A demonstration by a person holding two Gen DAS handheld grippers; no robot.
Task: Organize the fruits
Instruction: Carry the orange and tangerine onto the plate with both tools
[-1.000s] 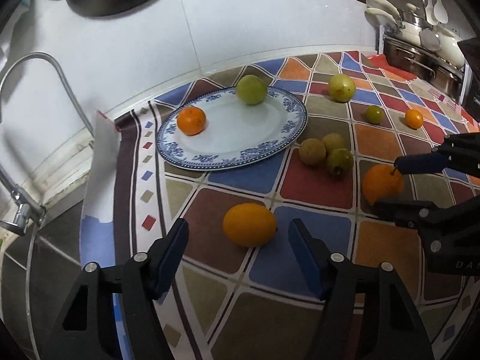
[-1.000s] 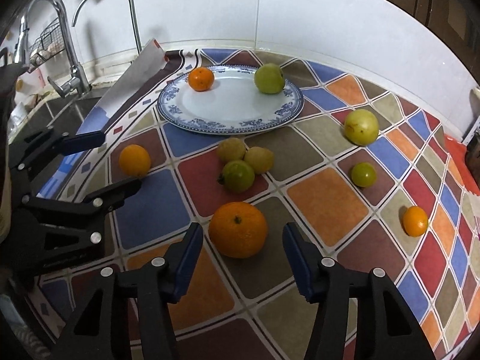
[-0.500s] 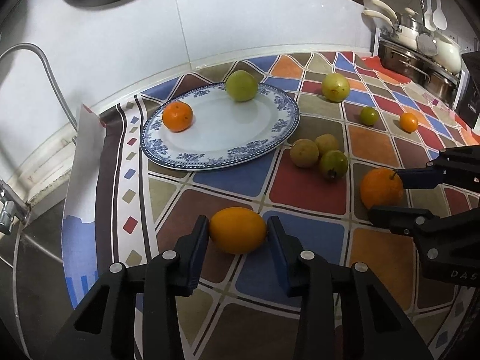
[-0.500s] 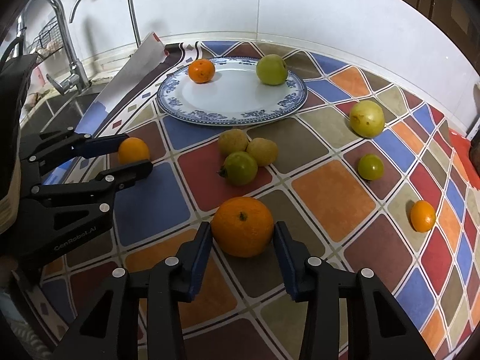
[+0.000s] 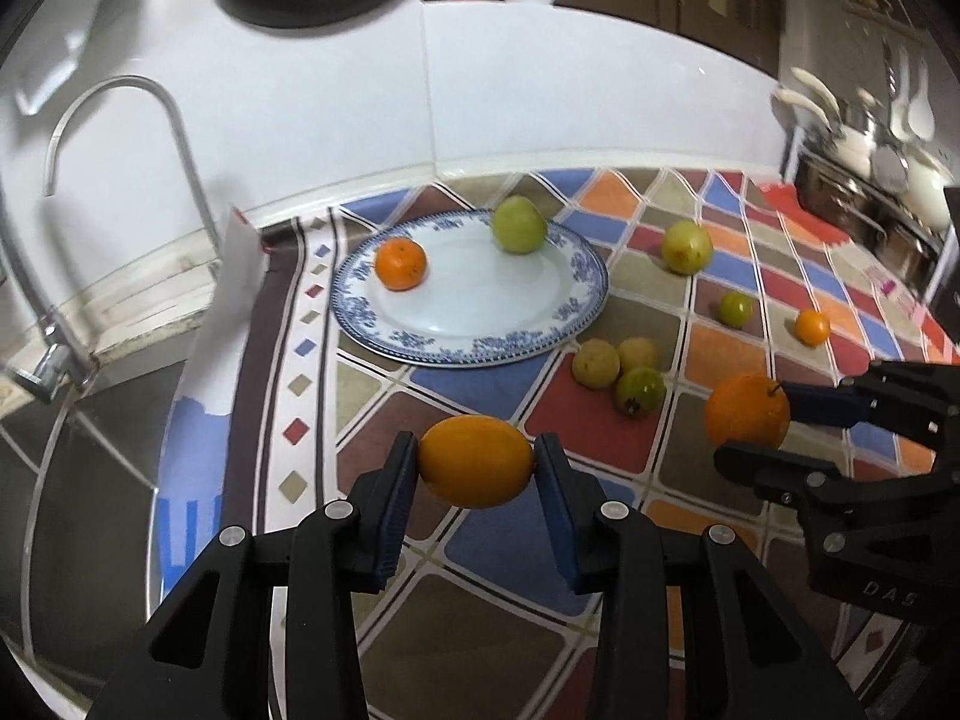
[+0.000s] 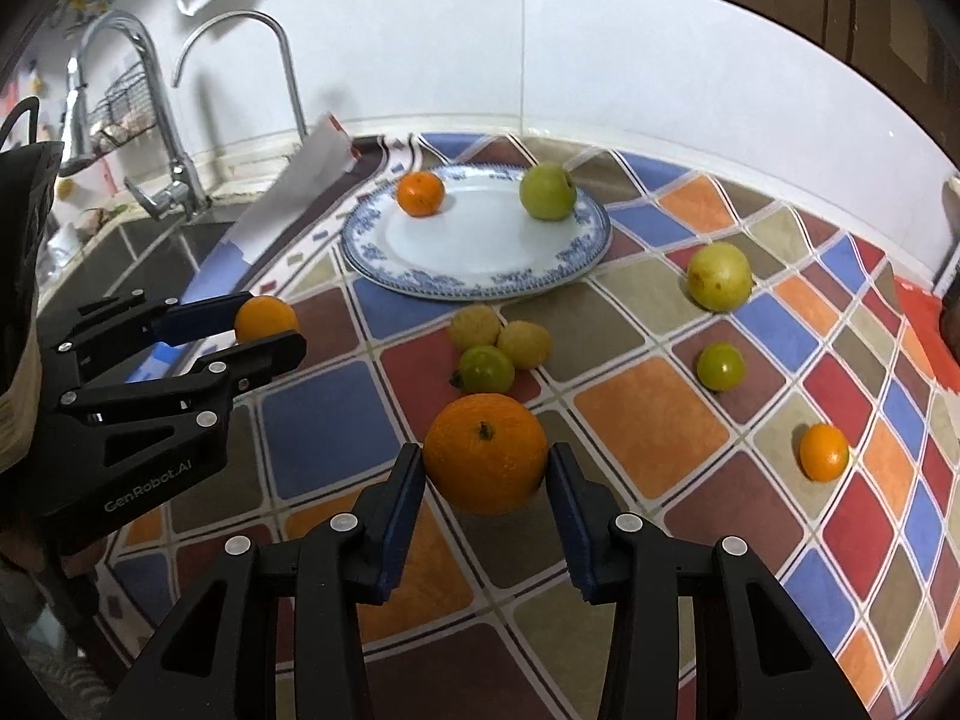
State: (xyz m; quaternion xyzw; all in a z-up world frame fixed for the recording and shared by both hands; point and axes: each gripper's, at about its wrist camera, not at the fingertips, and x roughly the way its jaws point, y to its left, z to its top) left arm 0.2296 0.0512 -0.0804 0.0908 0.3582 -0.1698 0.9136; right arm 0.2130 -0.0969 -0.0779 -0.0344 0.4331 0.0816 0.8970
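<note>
Left wrist view: left gripper [image 5: 476, 471] clamps yellow-orange fruit [image 5: 476, 461], right gripper [image 6: 485, 468] seemingly clamps orange [image 6: 485, 453], near cloth edge [image 5: 243, 420].

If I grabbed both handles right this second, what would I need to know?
Left gripper: shut on the yellow-orange fruit.
Right gripper: shut on the big orange.
Done: a small orange and a green fruit sit on the blue-rimmed plate.
Left: both held fruits, the cluster of three in front of the plate, plus a pale fruit, a small green one and a tiny orange on the cloth.
</note>
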